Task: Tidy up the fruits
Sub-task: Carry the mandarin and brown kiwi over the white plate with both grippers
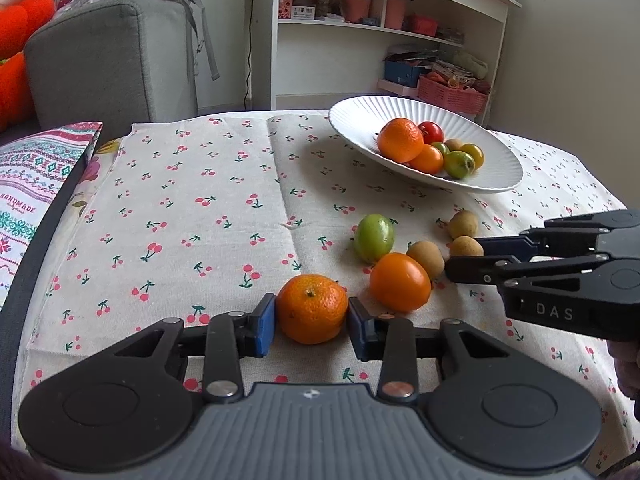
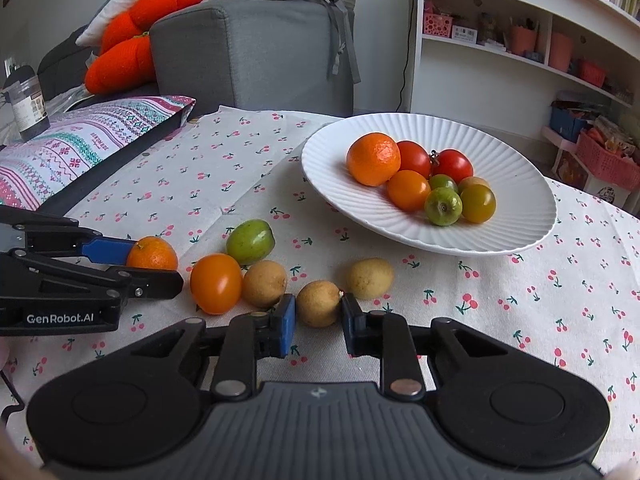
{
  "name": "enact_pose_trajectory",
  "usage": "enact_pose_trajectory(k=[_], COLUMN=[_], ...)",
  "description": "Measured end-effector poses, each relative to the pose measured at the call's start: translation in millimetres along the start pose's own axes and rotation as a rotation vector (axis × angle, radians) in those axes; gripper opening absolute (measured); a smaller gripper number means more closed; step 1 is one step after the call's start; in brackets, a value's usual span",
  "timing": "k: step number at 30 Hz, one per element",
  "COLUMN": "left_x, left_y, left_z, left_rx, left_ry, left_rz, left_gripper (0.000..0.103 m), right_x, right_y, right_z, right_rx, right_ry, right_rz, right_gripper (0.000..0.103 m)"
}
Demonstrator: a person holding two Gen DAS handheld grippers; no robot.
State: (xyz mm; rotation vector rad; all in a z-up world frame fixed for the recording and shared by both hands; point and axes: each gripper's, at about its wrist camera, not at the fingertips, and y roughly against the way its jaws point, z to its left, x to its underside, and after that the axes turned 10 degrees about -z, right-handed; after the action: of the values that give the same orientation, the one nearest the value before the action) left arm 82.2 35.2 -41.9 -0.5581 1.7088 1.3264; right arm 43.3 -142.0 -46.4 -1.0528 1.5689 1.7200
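Observation:
On the cherry-print cloth, my left gripper [image 1: 311,316] is shut on a mandarin [image 1: 312,308], its blue pads pressing both sides. My right gripper [image 2: 318,316] is shut on a small tan fruit [image 2: 318,303]. An orange tomato [image 2: 216,283], a green fruit [image 2: 251,241] and two more tan fruits [image 2: 265,283] [image 2: 370,278] lie loose around them. The white ribbed plate [image 2: 332,148] behind holds a mandarin [image 2: 373,159], red tomatoes [image 2: 453,165] and several small fruits. In the right wrist view the left gripper [image 2: 152,266] comes in from the left, holding its mandarin [image 2: 152,254].
A grey sofa arm [image 1: 108,60] and a patterned pillow [image 2: 80,148] stand at the table's left. Behind the table is a white shelf [image 1: 380,32] with a pink basket [image 1: 452,94]. A dark jar [image 2: 28,104] sits far left. Bare cloth [image 1: 180,200] spreads left of the fruits.

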Motion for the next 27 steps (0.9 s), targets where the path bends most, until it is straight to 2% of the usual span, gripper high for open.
enact_pose_trajectory(k=[11, 27], left_x=[-8, -21], left_y=[3, 15], left_z=[6, -6], left_rx=[-0.003, 0.049], left_ry=[0.077, 0.1], left_rz=[0.025, 0.005], left_gripper=[0.021, 0.021], right_x=[-7, -26], right_y=[11, 36], right_z=[-4, -11], right_rx=[-0.019, -0.05], right_ry=[-0.045, -0.125], right_rz=[-0.003, -0.042], right_gripper=[0.022, 0.022])
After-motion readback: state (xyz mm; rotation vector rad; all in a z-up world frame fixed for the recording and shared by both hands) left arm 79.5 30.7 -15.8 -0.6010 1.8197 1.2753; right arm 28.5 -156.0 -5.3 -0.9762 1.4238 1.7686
